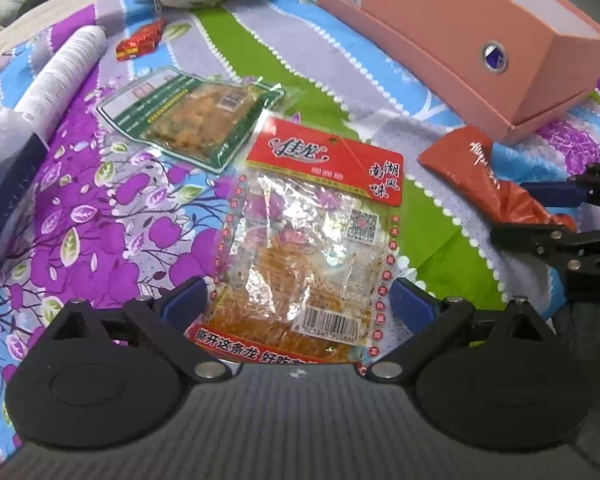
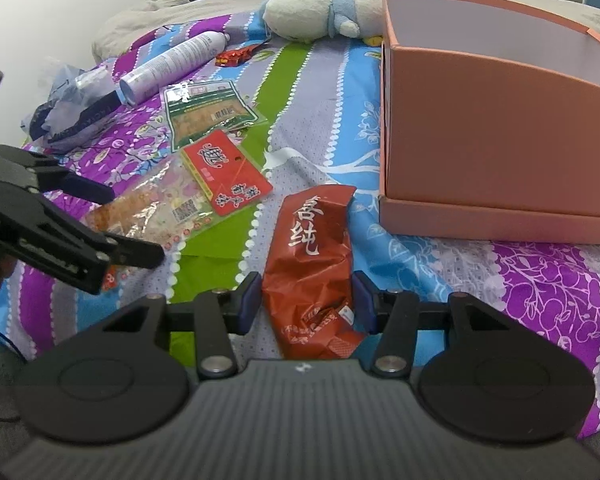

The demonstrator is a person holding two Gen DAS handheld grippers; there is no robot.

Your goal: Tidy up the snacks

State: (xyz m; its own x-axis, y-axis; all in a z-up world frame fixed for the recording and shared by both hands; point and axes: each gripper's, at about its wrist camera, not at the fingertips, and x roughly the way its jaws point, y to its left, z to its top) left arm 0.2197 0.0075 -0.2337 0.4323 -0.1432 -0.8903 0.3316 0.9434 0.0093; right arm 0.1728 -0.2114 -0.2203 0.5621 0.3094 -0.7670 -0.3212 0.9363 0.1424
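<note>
Red snack bag (image 2: 314, 264) near, left of pink box (image 2: 496, 136), clamped between right gripper (image 2: 306, 300) pads. Left gripper (image 1: 296, 300) apart, straddling clear snack packet (image 1: 300, 248), not touching. Lift red bag gently, clear box rim, release inside

Your left tool (image 1: 300, 300) is matte black, with a ribbed dark grey body across the bottom of its own view. Two rounded black plates sit at either side, each with a faint raised oval. Black link arms run inward from them, pinned with round silver screws, and end in blue pads (image 1: 410, 304). Your right tool (image 2: 306, 300) has the same build: ribbed grey body, black rounded plates, silver screws and dark blue pads (image 2: 248, 300). In the left view, white letters "DA" show on the right tool's black side.
</note>
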